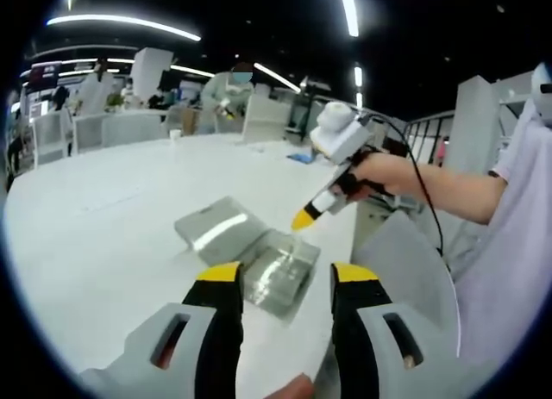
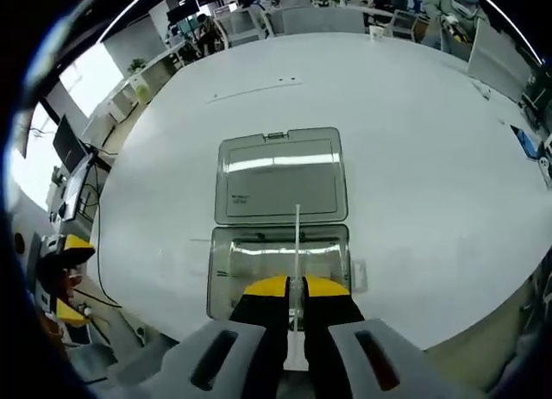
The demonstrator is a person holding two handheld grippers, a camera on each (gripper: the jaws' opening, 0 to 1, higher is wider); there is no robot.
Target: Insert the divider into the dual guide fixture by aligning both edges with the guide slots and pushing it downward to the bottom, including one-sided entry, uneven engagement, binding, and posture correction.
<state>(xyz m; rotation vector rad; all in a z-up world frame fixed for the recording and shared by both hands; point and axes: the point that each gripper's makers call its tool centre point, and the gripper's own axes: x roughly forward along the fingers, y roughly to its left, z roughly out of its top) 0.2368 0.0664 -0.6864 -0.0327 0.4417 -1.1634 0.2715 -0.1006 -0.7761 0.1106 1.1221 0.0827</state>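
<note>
The right gripper (image 2: pixel 296 287) pinches the thin divider (image 2: pixel 297 244) above the clear box (image 2: pixel 278 257) near the worktop (image 2: pixel 431 158) edge, not yet pushed in, while the left gripper (image 1: pixel 285 274) waits with jaws open.

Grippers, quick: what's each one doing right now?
Left gripper: jaws open, holding nothing.
Right gripper: jaws shut on the divider, above the open clear box.

White table (image 2: pixel 431 158), clear open case (image 2: pixel 280 218) on top.

Broad, round-edged, pale and glossy, with ceiling lights mirrored in it. Case near the front edge, lid (image 2: pixel 280 175) folded flat on the surface beyond the tray (image 2: pixel 233 261). Small clear piece (image 2: pixel 359 277) just beside the tray. Blue item (image 2: pixel 528 144) far off near the edge.
</note>
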